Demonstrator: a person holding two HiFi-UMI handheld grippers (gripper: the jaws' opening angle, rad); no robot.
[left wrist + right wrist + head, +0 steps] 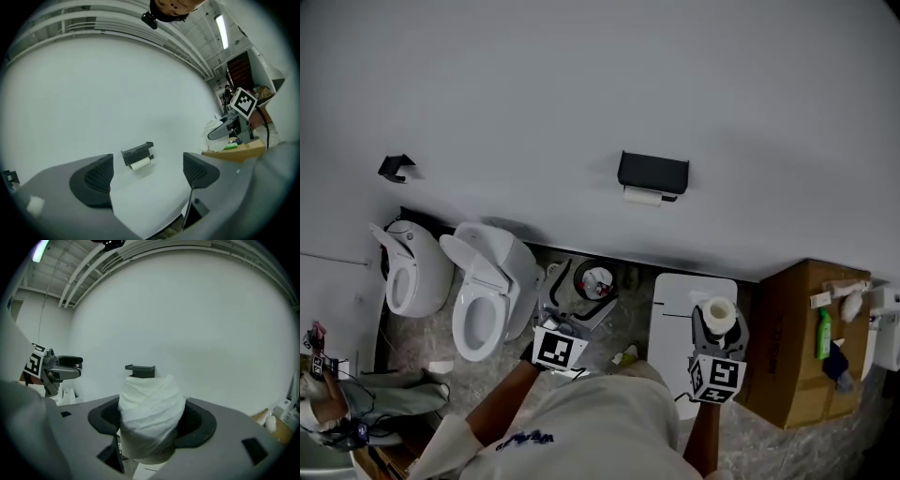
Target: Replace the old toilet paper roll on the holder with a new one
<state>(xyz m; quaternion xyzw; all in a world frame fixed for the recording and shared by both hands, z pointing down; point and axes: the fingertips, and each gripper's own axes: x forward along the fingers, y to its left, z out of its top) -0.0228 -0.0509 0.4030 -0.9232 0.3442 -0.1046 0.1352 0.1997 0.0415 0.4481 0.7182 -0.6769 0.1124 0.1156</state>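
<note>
Right tool [152,423] clenched on the new roll [150,401], which stands upright between its jaws. Left tool [147,176] released, nothing between its jaws. The holder [137,152], carrying the old roll [140,163], is ahead of both tools, well apart.

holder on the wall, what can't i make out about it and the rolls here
- Old roll: too small in the head and left gripper views to tell how much paper is left.
- Holder: in the right gripper view the new roll hides all but its top.
- Things on the cardboard box: too small in the head view.
</note>
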